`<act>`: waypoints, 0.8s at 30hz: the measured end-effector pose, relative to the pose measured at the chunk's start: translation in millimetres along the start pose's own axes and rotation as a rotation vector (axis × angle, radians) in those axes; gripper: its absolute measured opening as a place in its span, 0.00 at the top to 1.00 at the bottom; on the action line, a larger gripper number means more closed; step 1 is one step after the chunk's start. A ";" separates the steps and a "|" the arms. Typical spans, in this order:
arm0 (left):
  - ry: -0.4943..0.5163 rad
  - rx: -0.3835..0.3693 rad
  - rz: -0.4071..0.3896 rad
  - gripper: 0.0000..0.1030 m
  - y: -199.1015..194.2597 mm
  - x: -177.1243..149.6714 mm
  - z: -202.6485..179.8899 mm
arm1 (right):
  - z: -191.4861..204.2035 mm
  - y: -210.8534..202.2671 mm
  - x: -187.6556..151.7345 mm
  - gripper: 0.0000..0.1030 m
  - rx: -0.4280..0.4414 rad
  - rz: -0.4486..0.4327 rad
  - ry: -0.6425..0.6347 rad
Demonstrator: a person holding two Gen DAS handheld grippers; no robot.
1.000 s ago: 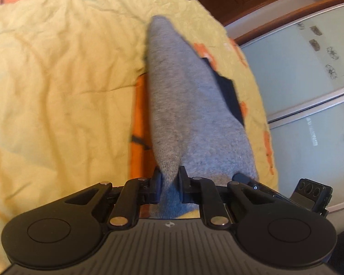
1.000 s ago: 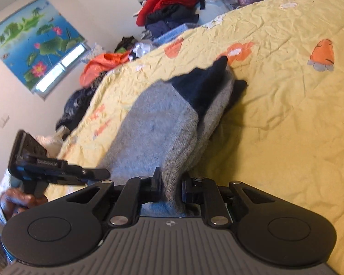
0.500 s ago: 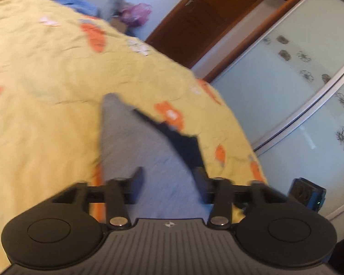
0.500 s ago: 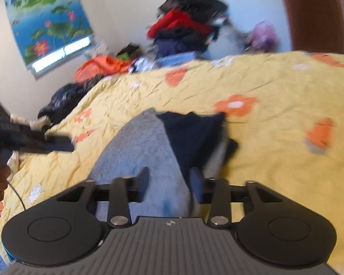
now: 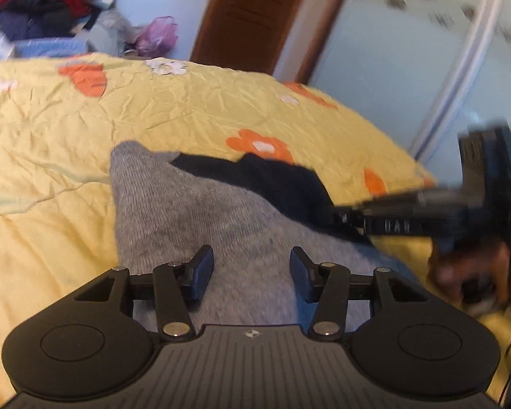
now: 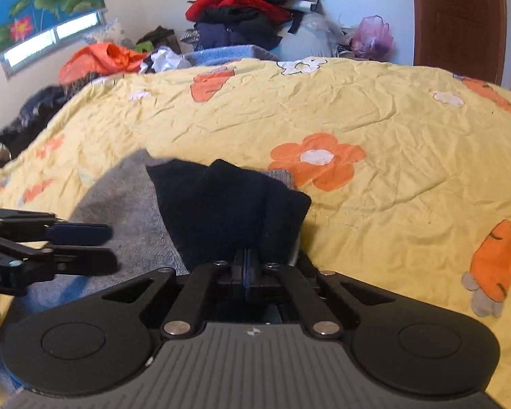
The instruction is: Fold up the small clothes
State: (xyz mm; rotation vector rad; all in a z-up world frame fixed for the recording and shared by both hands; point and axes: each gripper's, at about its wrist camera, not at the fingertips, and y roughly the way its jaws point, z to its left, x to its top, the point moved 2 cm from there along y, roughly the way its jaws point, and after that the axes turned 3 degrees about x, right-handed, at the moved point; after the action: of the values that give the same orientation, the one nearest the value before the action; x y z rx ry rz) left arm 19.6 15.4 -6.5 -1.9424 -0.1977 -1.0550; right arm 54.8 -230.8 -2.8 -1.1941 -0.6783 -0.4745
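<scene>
A small grey garment (image 5: 194,214) with a dark navy part (image 5: 282,184) lies folded on the yellow flowered bedspread (image 5: 68,129). My left gripper (image 5: 250,266) is open just above the grey cloth, holding nothing. In the right wrist view the navy part (image 6: 228,208) lies over the grey cloth (image 6: 126,211). My right gripper (image 6: 247,266) is shut at the near edge of the navy part; whether cloth is pinched is hidden. The left gripper also shows in the right wrist view (image 6: 81,247), and the right one in the left wrist view (image 5: 426,211).
A pile of red, black and blue clothes (image 6: 252,10) sits beyond the bed's far edge, with an orange garment (image 6: 98,58) and a purple bag (image 6: 371,35). A brown door (image 5: 252,17) and a pale wardrobe (image 5: 408,51) stand to the right.
Both grippers held the grey garment a second ago and then let go of it. The cloth now lies flat on the bed. The right gripper has since shut again; the left stays open.
</scene>
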 end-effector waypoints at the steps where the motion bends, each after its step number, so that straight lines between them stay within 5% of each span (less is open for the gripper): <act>1: 0.022 0.013 0.014 0.52 -6.9 -0.7 -5.2 | 1.7 -5.1 0.7 1.00 -0.004 0.016 0.001; 3: 0.019 0.031 0.023 0.45 -22.1 0.4 -14.8 | 9.5 -19.1 1.7 0.98 0.000 0.017 -0.003; 6: -0.066 -0.095 0.012 0.35 -50.4 -9.9 -25.1 | 19.6 -45.3 -12.6 0.87 0.097 0.023 0.036; 8: -0.058 -0.112 0.037 0.35 -59.4 -28.9 -36.8 | 26.8 -60.5 -34.5 0.87 0.156 0.036 0.040; 11: -0.035 -0.038 0.122 0.35 -50.9 -63.7 -41.8 | 37.5 -63.1 -65.7 0.91 0.149 0.077 0.001; 14: 0.126 0.048 0.077 0.36 -58.6 -82.4 -48.2 | 37.5 -70.0 -89.8 0.95 0.221 0.068 0.057; 19: 0.149 0.158 0.107 0.34 -71.5 -80.5 -52.0 | 46.9 -94.2 -97.5 0.94 0.224 0.054 0.042; 24: 0.119 0.198 0.064 0.23 -80.1 -83.0 -61.9 | 54.9 -107.0 -98.1 0.72 0.181 -0.007 0.005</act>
State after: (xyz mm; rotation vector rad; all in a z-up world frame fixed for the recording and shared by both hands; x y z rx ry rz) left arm -109.6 36.4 -2.4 -1.6935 -0.1661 -1.0638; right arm -98.6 -213.2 13.0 -1.0204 -0.7054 -0.4127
